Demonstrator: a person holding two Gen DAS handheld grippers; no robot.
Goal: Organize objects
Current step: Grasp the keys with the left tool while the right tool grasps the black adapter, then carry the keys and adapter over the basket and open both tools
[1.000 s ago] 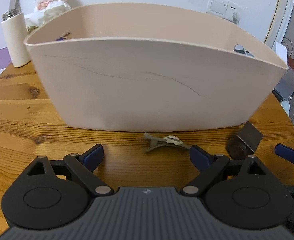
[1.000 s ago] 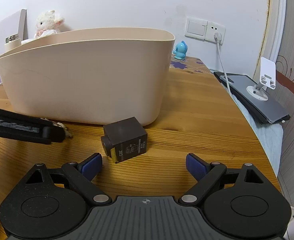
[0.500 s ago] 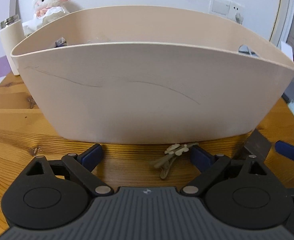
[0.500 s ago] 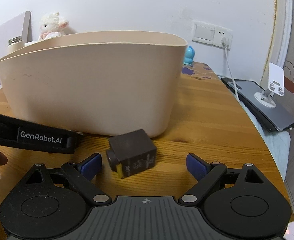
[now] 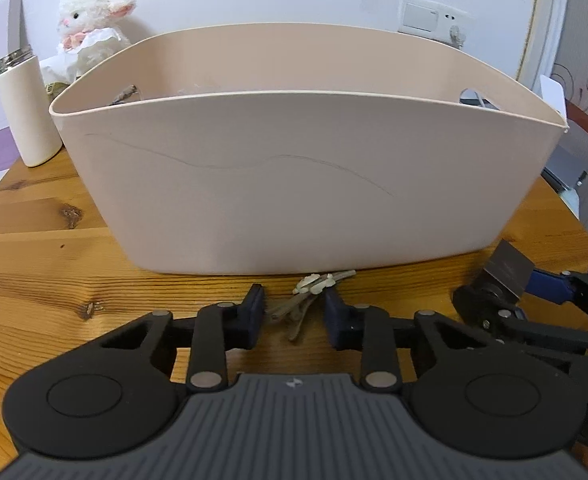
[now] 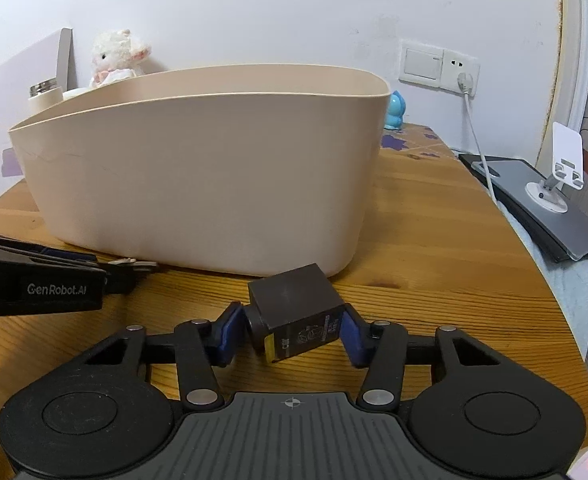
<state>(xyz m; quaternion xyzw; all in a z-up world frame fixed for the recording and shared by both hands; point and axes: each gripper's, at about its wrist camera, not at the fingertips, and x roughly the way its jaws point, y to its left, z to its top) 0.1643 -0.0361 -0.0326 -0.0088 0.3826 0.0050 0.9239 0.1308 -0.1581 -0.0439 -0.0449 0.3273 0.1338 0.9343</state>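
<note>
Jaws of right gripper (image 6: 292, 334) closed against both flanks of small dark grey box-shaped cartridge with yellow edge label (image 6: 295, 316), resting on knotted wooden bench (image 6: 433, 264) just in front of basket; cartridge sits skewed between blue pads (image 6: 351, 338), one corner leading. Judged advisable to confirm firm purchase before lifting, as skewed hold could let it pivot out.

Jaws of left gripper (image 5: 294, 322) narrowed around olive-green hair clip with pale floral trim (image 5: 307, 294) but apparently not yet touching it; clip lies flat on bench, near end between pads, far end almost at basket wall. Judged best to lower tips to bench and close across clip's thin body, since flat item may slide away.

Large beige plastic storage basket (image 5: 301, 184) stands directly beyond both items, wall tall: lift must clear rim before release inside. Contents mostly hidden.
</note>
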